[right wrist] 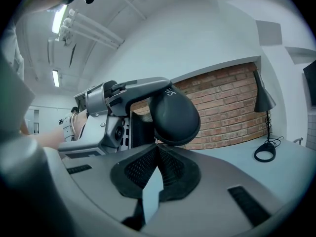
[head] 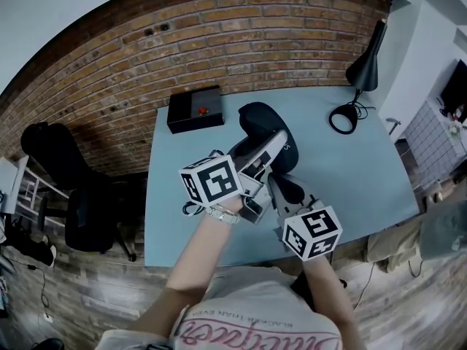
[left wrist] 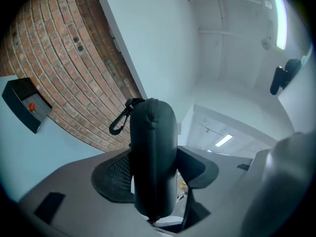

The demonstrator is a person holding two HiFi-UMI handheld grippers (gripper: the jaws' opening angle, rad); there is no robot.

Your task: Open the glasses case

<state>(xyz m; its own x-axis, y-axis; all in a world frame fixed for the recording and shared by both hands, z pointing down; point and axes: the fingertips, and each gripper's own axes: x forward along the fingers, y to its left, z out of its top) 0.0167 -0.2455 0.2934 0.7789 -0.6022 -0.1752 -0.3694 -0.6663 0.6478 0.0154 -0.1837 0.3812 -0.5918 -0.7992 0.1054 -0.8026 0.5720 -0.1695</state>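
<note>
Two tools engaged | left tool (left wrist: 155,174) clamps glasses case (left wrist: 154,142), frame centre, lifted off desk (head: 350,166) | right tool (right wrist: 157,149) closed, tips under case end | advise: confirm zip pull is pinched, then draw along zip seam (left wrist: 152,113) steadily.

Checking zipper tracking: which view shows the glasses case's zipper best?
Left gripper view: the zipper runs down the glasses case, facing the camera. Right gripper view shows only its smooth shell; in the head view it is too small.
</note>
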